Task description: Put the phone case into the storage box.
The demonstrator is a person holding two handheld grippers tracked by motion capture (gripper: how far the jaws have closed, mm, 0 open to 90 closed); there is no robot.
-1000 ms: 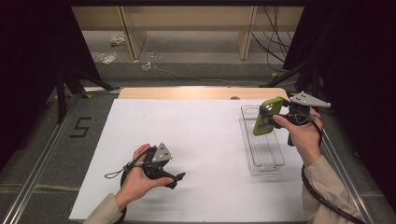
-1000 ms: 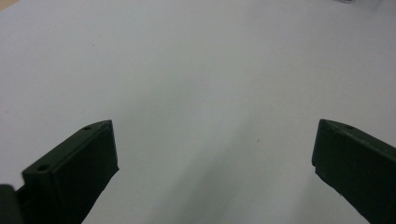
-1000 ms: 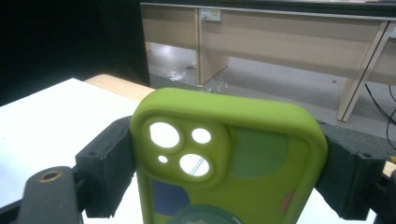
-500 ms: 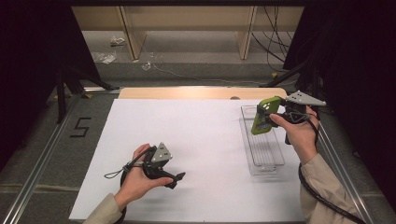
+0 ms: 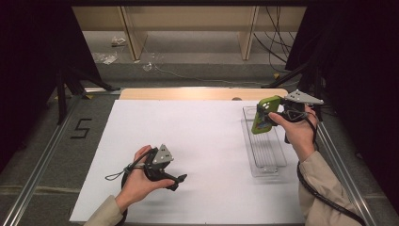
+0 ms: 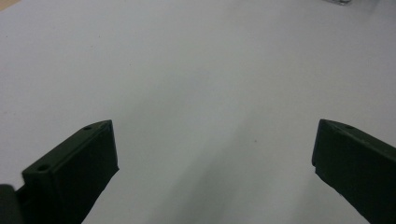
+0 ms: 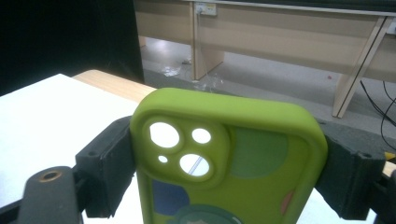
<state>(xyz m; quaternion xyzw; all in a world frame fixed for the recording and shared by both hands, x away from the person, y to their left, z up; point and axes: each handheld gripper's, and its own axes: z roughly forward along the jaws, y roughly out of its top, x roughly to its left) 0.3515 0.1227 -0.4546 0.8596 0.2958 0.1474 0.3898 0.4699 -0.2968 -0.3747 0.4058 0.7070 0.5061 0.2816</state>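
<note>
A lime-green phone case (image 5: 263, 115) with camera cut-outs (image 7: 229, 154) hangs in the air over the far end of a clear plastic tray (image 5: 266, 149). My right gripper (image 5: 274, 114) is shut on it, one jaw on each long side (image 7: 224, 158). The case stands roughly upright, with a cartoon print on its back. My left gripper (image 5: 178, 181) rests low over the white sheet (image 5: 197, 141) at the front left, its jaws wide apart (image 6: 215, 154) with nothing between them.
The white sheet covers the table, with a wooden strip (image 5: 202, 94) along its far edge. Metal rails (image 5: 47, 155) run down both sides. A "5" mark (image 5: 81, 128) lies left of the sheet. Desk legs and cables (image 5: 277, 42) stand on the floor beyond.
My right gripper has lifted the phone case a little higher and slightly back over the tray's far end. The left gripper has stayed where it was.
</note>
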